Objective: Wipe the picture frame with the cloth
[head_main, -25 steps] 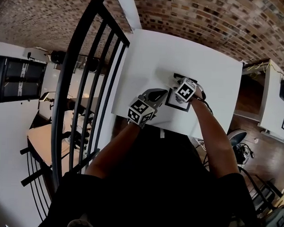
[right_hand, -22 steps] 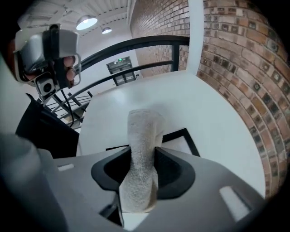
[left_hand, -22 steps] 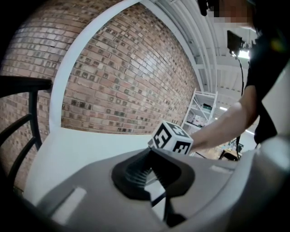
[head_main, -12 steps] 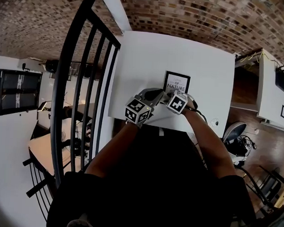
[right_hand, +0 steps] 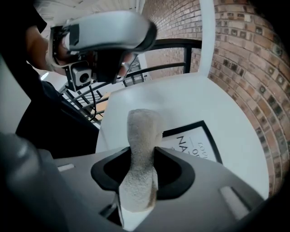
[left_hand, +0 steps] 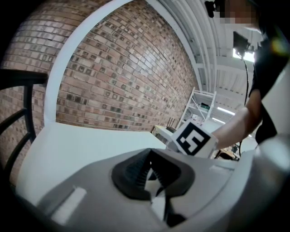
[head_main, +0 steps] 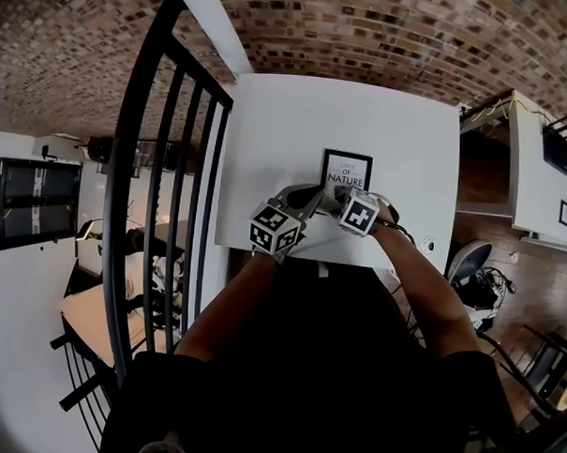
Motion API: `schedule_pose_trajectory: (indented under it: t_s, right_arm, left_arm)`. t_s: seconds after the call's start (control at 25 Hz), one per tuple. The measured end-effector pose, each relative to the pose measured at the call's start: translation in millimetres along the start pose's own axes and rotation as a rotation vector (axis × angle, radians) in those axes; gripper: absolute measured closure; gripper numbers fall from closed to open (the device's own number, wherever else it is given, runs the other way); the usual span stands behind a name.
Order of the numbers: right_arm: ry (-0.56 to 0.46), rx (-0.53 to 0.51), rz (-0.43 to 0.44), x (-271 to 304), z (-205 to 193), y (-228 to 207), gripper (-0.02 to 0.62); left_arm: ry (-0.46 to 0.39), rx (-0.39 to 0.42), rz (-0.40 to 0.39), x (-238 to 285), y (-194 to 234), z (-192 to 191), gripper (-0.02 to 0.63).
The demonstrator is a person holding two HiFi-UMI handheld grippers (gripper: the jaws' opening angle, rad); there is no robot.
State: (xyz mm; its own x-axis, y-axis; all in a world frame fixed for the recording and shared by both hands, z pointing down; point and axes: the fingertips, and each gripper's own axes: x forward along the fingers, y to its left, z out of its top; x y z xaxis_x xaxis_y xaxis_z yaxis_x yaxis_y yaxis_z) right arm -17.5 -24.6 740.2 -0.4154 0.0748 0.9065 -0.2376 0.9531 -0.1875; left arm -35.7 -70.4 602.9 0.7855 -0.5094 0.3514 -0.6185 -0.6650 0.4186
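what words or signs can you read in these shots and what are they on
"OF": on the print in the picture frame.
"NATURE": the line below it, same print.
Smaller line above "OF": too small to read.
The two marker cubes carry square patterns, no words.
The cloth bears no print.

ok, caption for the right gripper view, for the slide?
Right gripper clamping a beige cloth upright between its jaws, by the black picture frame lying flat on the white table.

We see a nubby, matt cloth [right_hand: 140,154]. The white worktop [head_main: 297,128] looks smooth, and the picture frame [head_main: 347,169] has a matt black rim.
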Motion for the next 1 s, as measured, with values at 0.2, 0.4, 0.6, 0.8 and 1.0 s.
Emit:
schedule_pose_trajectory:
  t_s: [0.2,0.4,0.6,0.8,1.0]
  right_arm:
    - [0.037,0.029,-0.1,-26.3,-11.5,-60.8,0.437]
    - [0.012,0.02,-0.175,-40.3,-4.8,-113.5,0.437]
    - [0.048,0.033,-0.265,-47.9,-6.7,-150.4,0.437]
    - [0.09,0.055,-0.257,-33.6,-17.7,-156.0,0.437]
    - [0.098,0.082,-0.176,-14.4,-27.0,-140.4,0.437]
  left_arm:
    - [0.028,-0.018,-0.005,3.3,-2.5,-4.1,0.604]
    - [0.047,-0.011,-0.013,5.1,-11.0,-7.5,0.604]
    - [0.063,-0.008,-0.004,10.3,-10.8,-9.4,0.604]
    - [0.075,-0.016,0.005,19.8,-6.2,-10.2,0.604]
    - [0.108,-0.053,0.038,30.1,6.4,-13.9,0.604]
